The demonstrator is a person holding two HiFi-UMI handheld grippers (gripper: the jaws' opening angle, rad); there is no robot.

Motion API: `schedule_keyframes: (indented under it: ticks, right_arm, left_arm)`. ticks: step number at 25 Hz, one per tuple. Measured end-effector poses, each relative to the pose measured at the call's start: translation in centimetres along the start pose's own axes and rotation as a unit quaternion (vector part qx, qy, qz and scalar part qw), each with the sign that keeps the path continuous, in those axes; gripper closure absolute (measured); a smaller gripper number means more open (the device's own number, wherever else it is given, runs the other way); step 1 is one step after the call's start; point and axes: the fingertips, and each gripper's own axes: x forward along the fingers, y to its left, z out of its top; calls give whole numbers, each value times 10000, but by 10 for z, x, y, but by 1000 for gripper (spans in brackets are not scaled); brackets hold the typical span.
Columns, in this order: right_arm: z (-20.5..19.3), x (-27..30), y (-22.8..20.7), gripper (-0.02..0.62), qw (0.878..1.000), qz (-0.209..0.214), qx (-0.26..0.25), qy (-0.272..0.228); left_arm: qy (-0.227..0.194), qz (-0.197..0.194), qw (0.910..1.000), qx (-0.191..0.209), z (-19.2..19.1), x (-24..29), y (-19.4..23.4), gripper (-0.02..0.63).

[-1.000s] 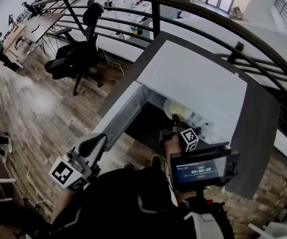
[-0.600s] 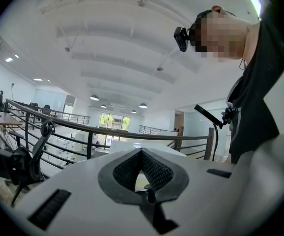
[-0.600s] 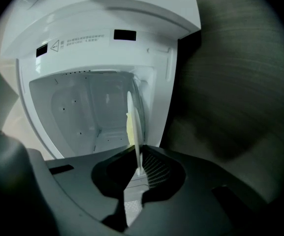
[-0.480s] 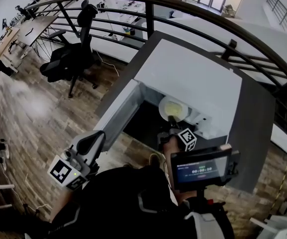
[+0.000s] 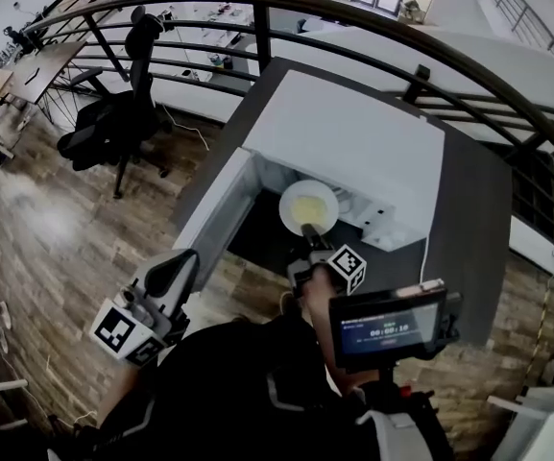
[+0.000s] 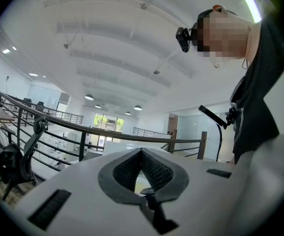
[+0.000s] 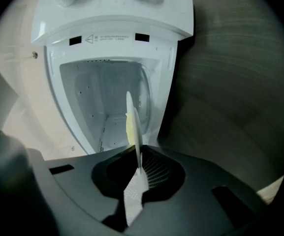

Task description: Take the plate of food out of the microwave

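Plate of food [image 5: 307, 207], rim between right tongs [image 5: 310, 235], at open microwave [image 5: 353, 152] mouth

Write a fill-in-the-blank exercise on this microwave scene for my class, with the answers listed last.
The ____ gripper is shut on the rim of the round white plate.
The food on the plate is ____.
The door of the white microwave stands ____.
Answers: right; yellow; open.
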Motion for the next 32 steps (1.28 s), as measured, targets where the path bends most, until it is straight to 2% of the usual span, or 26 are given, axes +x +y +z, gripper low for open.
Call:
schedule_keyframes:
  ticks: [11,17,22,26,32]
  right_arm:
    - [-51,-56,56,574,9994,296,20,152]
    - [-82,-105,74,574,9993,377,-19,-42]
    - [-103,-148,83,574,9984,409,-47,-399]
    - [-119,-172,89,574,9971,538,-57,-540]
    - [-120,-204,101,574,9955,620,-139,-698]
  left_arm:
    - [-66,-508,9986,-101,-1,-17,-7,604]
    - [-46,-776,9969,-153,-5,-40,-10,604]
    - [-266,-1305,9907,-289,2,-51,-25,604]
    - [-201,-1464,9888,-192,-8,-62,-24,604]
    - [-144,-1651,9859,-239,-13,-64,-37,604]
